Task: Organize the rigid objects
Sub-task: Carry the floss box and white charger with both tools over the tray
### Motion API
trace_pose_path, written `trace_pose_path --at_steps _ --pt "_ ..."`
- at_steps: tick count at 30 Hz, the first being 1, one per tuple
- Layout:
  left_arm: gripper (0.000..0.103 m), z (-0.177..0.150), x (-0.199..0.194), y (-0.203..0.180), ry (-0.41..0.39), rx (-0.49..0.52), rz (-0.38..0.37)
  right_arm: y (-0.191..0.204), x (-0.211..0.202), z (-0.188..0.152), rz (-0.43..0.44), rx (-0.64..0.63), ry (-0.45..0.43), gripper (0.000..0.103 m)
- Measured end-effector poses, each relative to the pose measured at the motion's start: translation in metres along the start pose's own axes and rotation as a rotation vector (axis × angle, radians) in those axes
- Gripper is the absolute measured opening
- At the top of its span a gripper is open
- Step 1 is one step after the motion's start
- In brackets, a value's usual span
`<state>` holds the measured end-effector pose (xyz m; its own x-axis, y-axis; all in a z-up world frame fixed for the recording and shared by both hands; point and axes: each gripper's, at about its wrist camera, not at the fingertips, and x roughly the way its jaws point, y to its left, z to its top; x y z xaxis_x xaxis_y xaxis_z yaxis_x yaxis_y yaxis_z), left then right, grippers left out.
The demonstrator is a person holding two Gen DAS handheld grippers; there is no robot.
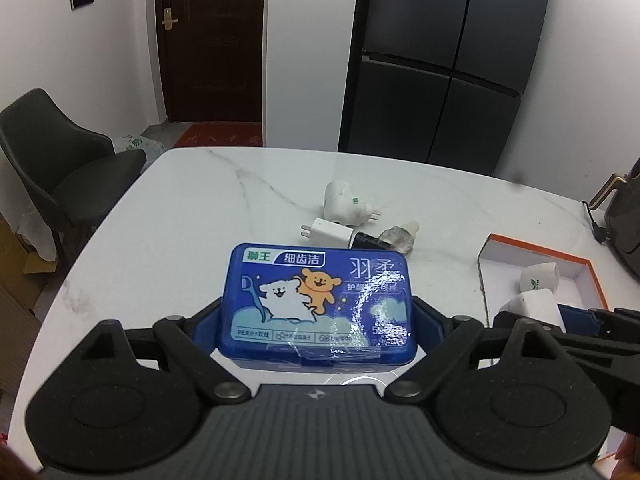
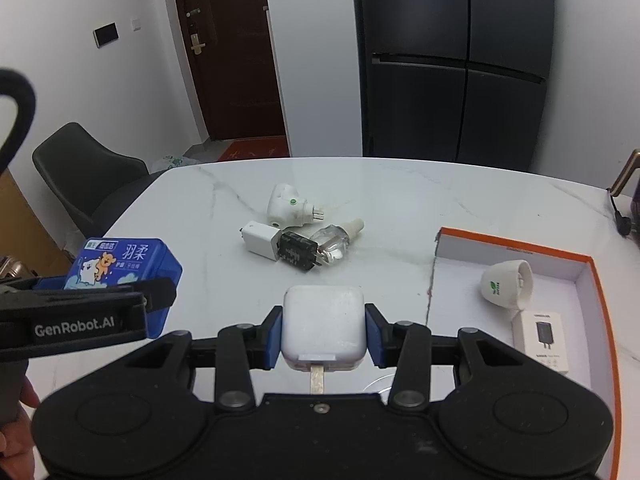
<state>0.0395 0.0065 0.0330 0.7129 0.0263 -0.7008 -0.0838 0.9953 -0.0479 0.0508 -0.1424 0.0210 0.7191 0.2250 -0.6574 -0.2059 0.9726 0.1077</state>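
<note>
Left wrist view: left gripper (image 1: 318, 320) clamped on blue floss box (image 1: 318, 300), held above the marble table (image 1: 200, 200). Right wrist view: right gripper (image 2: 323, 330) clamped on white charger (image 2: 323, 326), prong toward camera, just left of orange-rimmed tray (image 2: 516, 250). Tray holds white cup (image 2: 506, 286) on its side and small carton (image 2: 542, 336). Mid-table cluster: white plug-in unit (image 2: 288, 206), white adapter (image 2: 260, 240), black adapter (image 2: 298, 254), clear bottle (image 2: 336, 240), touching one another. Grey chair (image 1: 52, 152) at table's left.
</note>
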Motion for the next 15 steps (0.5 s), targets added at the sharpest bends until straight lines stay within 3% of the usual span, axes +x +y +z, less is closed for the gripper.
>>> trace_pose_path --at_steps 15 --pt "0.094 -0.008 -0.019 -0.034 -0.029 0.039 -0.052 -0.026 -0.040 -0.009 -0.035 0.044 -0.045 0.051"
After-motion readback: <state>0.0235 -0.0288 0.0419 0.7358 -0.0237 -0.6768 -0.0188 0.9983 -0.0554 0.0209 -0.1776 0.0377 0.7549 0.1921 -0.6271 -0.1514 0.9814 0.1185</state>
